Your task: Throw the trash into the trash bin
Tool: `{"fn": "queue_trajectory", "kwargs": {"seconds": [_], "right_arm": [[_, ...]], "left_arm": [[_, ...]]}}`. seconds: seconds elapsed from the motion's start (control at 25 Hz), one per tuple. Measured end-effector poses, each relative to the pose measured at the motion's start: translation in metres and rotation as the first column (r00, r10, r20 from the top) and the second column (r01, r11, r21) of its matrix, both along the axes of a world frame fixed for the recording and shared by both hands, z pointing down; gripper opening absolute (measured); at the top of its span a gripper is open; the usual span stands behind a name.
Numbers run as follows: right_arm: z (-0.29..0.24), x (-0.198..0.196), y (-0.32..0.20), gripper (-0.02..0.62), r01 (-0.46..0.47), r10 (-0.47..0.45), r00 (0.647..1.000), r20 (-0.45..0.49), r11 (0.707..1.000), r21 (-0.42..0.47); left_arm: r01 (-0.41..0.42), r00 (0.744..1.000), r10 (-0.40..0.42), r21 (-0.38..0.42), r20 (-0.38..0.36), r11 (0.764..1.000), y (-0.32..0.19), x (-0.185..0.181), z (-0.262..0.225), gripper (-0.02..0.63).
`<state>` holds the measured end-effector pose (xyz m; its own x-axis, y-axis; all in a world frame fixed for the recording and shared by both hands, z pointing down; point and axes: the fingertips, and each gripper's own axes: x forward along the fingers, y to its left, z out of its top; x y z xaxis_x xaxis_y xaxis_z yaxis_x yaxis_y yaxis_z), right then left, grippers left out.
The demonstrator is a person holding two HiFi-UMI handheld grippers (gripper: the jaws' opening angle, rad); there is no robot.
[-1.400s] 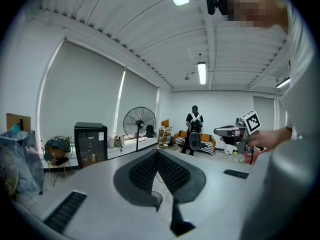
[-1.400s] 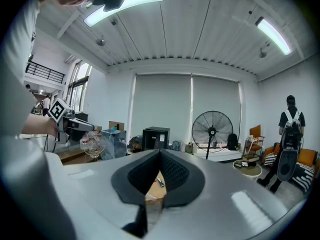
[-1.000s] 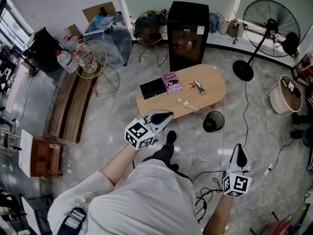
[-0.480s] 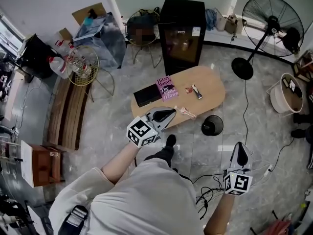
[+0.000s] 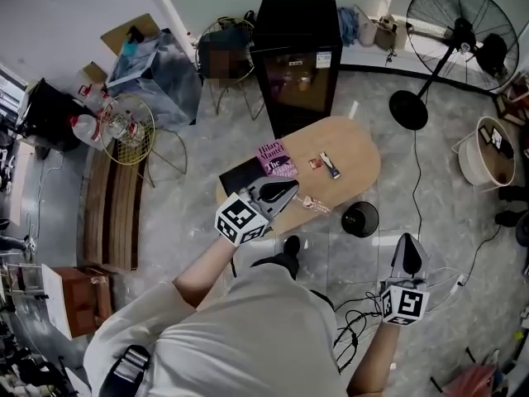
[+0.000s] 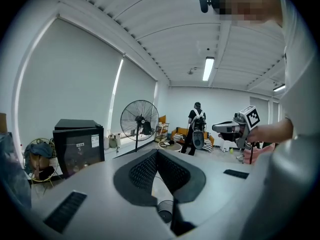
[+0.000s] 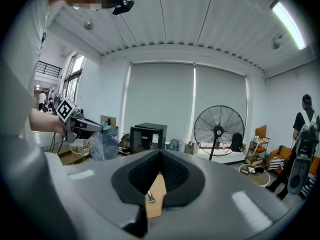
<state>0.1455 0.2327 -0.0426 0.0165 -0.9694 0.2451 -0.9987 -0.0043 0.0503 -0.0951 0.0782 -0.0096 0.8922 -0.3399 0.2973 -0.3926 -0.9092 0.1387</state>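
Observation:
On the oval wooden table [image 5: 351, 151] lie a crumpled pale wrapper [image 5: 315, 203] near the front edge, a small red wrapper [image 5: 317, 163] and a dark bar wrapper [image 5: 331, 167]. A black trash bin [image 5: 360, 219] stands on the floor by the table's front right; it also shows below the left jaws as the bin [image 6: 165, 212]. My left gripper [image 5: 288, 188] hangs over the table's near edge, just left of the crumpled wrapper, shut and empty. My right gripper [image 5: 408, 243] is over the floor, right of the bin, shut and empty. Between its jaws shows the table [image 7: 157, 191].
A black book [image 5: 240, 174] and a pink book [image 5: 275, 160] lie on the table's left end. Behind it stands a black cabinet [image 5: 296, 56], with a floor fan [image 5: 450, 31] to the right. Cables [image 5: 355, 321] trail on the floor near my feet. A white bucket [image 5: 486, 155] sits far right.
Both grippers have moved forward toward the table, staying shut. The table and bin have drawn nearer, and the left gripper now reaches the table's near edge.

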Motion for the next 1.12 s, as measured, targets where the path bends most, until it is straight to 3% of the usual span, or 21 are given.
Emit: {"fn": "queue_trajectory", "kwargs": {"seconds": [0.32,0.56,0.84,1.12], "right_arm": [[0.001,0.000,-0.065,0.009,-0.019,0.019,0.999,-0.028,1.000,-0.008],[0.004,-0.003,-0.091,0.009,-0.015,0.015,1.000,-0.024,1.000,-0.019],[0.008,0.005,-0.107,0.011,0.021,-0.022,0.999,-0.035,0.999,-0.031],[0.012,0.024,-0.128,0.011,0.087,-0.088,0.996,-0.032,0.996,-0.037]], "left_arm": [[-0.054,0.999,0.054,0.013,0.001,0.998,-0.064,0.008,0.008,0.006],[-0.054,0.999,0.054,-0.002,-0.004,0.999,-0.085,0.012,0.012,0.006],[-0.014,1.000,0.014,-0.019,-0.006,1.000,-0.086,0.018,0.021,0.006],[0.091,0.996,-0.091,-0.020,0.002,0.996,-0.086,0.019,0.023,0.006]]}}
